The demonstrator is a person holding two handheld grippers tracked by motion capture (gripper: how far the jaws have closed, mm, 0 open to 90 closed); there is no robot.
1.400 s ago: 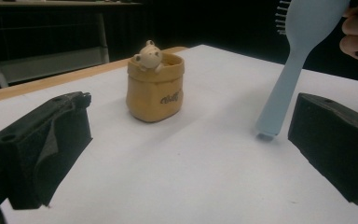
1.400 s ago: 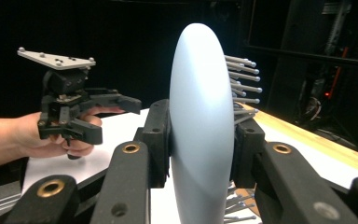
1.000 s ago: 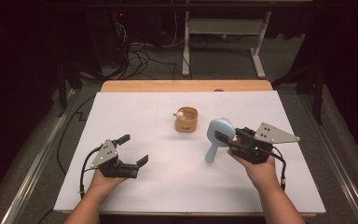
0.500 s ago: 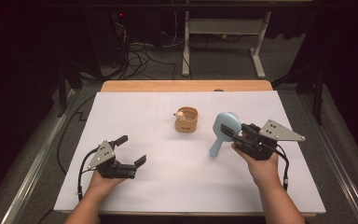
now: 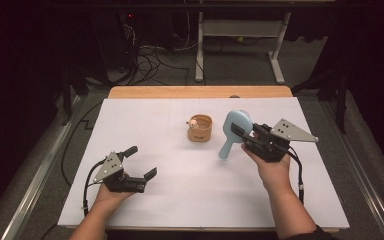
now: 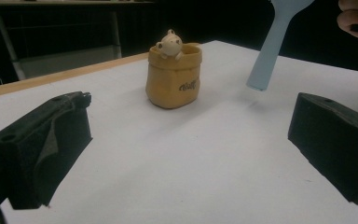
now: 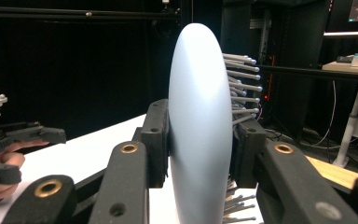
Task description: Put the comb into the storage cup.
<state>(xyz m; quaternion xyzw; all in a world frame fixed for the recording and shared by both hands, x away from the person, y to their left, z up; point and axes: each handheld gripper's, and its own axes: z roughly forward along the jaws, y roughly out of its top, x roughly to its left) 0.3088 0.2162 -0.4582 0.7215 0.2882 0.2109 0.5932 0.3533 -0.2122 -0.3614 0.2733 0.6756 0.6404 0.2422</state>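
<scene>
My right gripper [image 5: 243,136] is shut on the head of a light blue hairbrush [image 5: 236,124] and holds it in the air over the right half of the table, handle slanting down to the left. In the right gripper view the brush [image 7: 198,121] stands edge-on between the jaws, bristles to the right. A tan sack-shaped pot [image 5: 200,129] with a small bear figure on its rim stands mid-table. My left gripper [image 5: 141,161] rests open at the front left, nothing between its jaws. In the left gripper view [image 6: 191,135] the pot [image 6: 174,77] is straight ahead and the brush handle [image 6: 272,44] hangs to its right.
A white sheet [image 5: 180,200] covers the table, with a strip of bare wood [image 5: 200,92] along the far edge. Beyond it are a dark floor, cables and a white desk frame [image 5: 240,35]. The left hand and gripper [image 7: 9,140] appear at the left of the right gripper view.
The right gripper has lifted the hairbrush higher and carried it slightly farther from the person. The left gripper has stayed in place, open.
</scene>
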